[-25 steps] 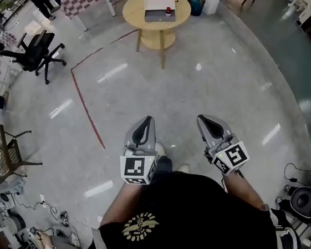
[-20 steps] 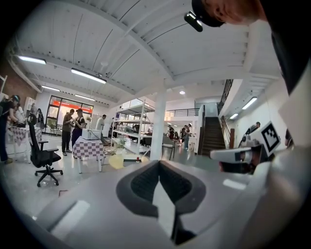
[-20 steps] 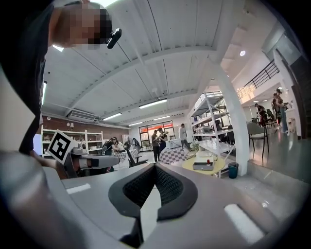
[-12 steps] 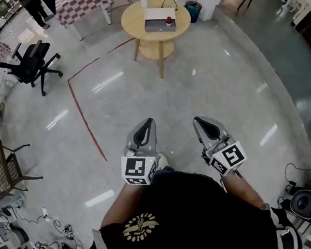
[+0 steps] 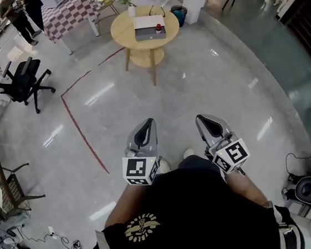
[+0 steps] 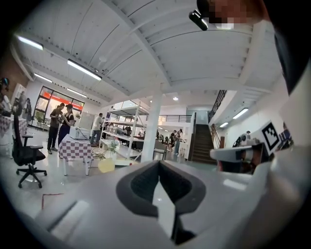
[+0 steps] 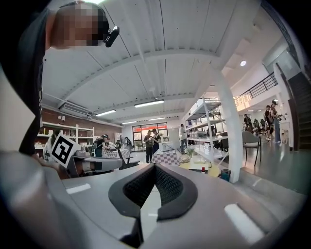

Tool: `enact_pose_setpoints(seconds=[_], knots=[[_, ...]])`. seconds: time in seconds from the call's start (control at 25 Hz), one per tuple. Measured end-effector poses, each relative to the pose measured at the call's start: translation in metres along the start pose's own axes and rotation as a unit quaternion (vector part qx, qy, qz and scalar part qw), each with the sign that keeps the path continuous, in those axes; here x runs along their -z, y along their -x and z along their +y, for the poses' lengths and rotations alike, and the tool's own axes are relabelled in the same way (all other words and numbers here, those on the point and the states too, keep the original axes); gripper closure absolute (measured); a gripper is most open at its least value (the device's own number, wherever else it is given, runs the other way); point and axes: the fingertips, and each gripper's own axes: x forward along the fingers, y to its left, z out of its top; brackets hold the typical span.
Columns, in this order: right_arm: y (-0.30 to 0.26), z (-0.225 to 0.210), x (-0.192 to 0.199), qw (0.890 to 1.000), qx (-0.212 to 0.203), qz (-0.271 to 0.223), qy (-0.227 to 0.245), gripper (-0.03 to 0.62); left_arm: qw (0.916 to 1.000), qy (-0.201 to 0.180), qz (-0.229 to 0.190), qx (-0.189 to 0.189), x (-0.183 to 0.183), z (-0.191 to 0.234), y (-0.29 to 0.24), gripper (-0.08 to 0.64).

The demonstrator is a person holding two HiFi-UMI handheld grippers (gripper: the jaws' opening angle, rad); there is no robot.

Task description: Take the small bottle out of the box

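Facing the round yellow tabletop [image 5: 126, 39] from well across the glossy floor [image 5: 206, 82], I judge the step in hand to be the approach: nothing of the task itself has begun. The box [image 5: 145, 28] lies flat near the middle of that tabletop, and the small bottle [image 5: 159, 28], red on top, shows at the box's right edge. From this far off I cannot tell whether it stands inside the box or just against it.

I hold both tools level in front of my waist, side by side and apart. My left gripper [image 5: 146, 122] has its jaws pressed together with nothing between them, as the left gripper view shows. My right gripper [image 5: 202, 119] is closed just the same and empty.

Next, I reckon, I need to close the distance to the tabletop and spread the jaws of one gripper. It would then come down over the bottle's top for a straight lift clear of the box wall, perhaps with the other gripper steadying the box.
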Motion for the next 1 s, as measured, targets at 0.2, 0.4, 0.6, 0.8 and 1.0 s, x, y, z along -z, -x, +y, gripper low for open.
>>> enact_pose_setpoints(seconds=[0.2,0.4,0.6,0.8,1.0], knots=[[-0.007,0.000,-0.004,1.000,-0.002,-0.002,0.004,0.584,1.0000,0.004,-0.005,0.002,-0.002,0.004,-0.004,0.560],[-0.017,0.000,-0.002,1.000,-0.016,0.001,0.005,0.584,0.9999,0.003,-0.003,-0.010,-0.003,0.014,-0.009,0.560],[-0.031,-0.024,-0.004,1.000,-0.022,-0.002,-0.005,0.584,0.9997,-0.001,0.003,-0.023,-0.008,0.018,-0.026,0.560],[-0.060,-0.030,-0.011,0.999,-0.042,-0.006,-0.009,0.584,0.9989,-0.003,0.008,-0.045,-0.013,0.035,-0.036,0.560],[-0.078,-0.039,-0.004,0.998,-0.054,0.003,-0.014,0.584,0.9989,-0.002,0.017,-0.044,-0.009,0.040,-0.053,0.560]])
